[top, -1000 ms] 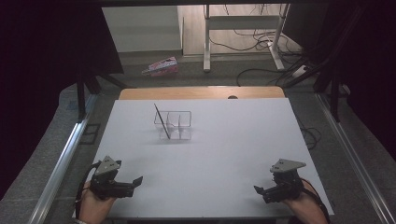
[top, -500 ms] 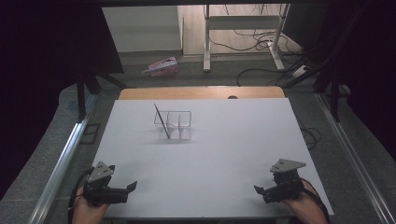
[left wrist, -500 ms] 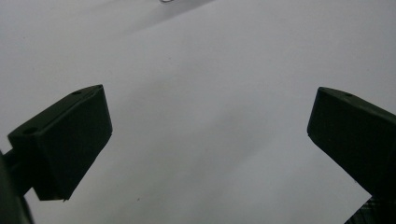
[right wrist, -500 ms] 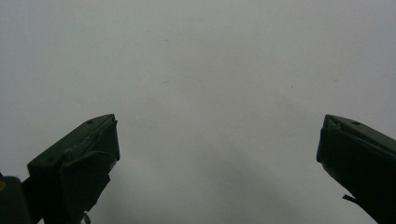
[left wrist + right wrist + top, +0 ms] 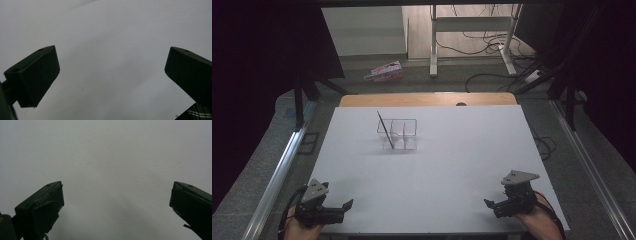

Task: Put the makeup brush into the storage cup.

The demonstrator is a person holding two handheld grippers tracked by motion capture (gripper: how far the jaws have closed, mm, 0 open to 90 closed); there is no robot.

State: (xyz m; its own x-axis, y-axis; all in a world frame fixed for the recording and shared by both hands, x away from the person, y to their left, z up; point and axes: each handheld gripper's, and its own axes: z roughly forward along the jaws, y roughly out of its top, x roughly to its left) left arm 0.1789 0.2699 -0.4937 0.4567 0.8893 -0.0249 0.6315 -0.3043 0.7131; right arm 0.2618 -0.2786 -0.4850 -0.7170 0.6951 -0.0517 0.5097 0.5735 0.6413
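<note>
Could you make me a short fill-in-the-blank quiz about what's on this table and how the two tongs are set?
1. The clear box stands on the ____ table.
2. A thin dark stick rests in the box, not upright but ____.
3. The left tongs and the right tongs both have their jaws ____.
4. Both tongs sit near the table's ____ edge.

Missing words: white; leaning; open; near

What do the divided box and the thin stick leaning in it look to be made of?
The divided box looks like clear plastic, perhaps acrylic: the white table shows through its walls and only its edges read as lines. The stick is thin, dark and straight with no shine; whether it is wood, plastic or metal cannot be told.
</note>
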